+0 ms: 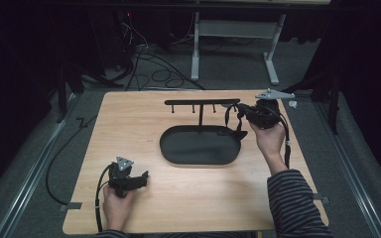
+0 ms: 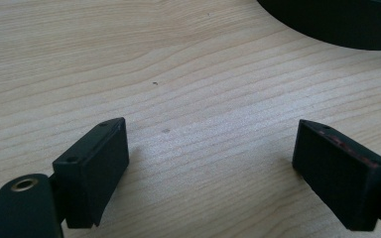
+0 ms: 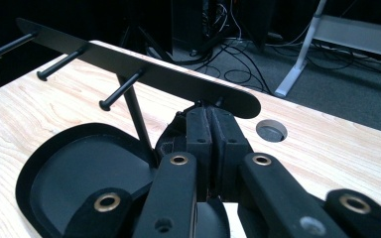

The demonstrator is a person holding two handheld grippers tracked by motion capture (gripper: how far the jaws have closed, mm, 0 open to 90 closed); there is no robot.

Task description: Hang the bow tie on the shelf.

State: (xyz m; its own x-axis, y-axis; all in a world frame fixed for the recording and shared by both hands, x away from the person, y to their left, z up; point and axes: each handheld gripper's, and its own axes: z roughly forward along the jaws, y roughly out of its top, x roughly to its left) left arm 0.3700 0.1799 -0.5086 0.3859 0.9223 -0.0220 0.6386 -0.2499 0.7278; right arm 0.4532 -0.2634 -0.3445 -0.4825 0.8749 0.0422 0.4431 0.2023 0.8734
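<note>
R gripper (image 3: 212,116) is up at the far R end of the rack's crossbar (image 1: 202,102), approx 2 o'clock from the tray (image 1: 199,159) in the high view. Its jaws are pressed together, tips right under the bar's rounded end. A peg there may be pinched between the pads, but the bar hides the contact, so can't tell if anything is actually held. Nothing hangs from the gripper.

L gripper (image 1: 144,175) rests on the table (image 1: 129,124) at approx 8 o'clock from the tray, jaws spread wide w/ bare wood between them, touching nothing.

The rack: oval black tray as base, thin post up from its far edge, flat crossbar on top w/ short pegs (image 3: 120,90) sticking out. In the right gripper view three pegs show, all bare. Tray is empty too.

Progress, as a judgement: early or mid-step. R hand is working at the bar's end; no item hung, none lying on the table near either hand. L hand looks idle, waiting. What's left depends on whatever the R tips are doing at that end peg, and that isn't readable here.
</note>
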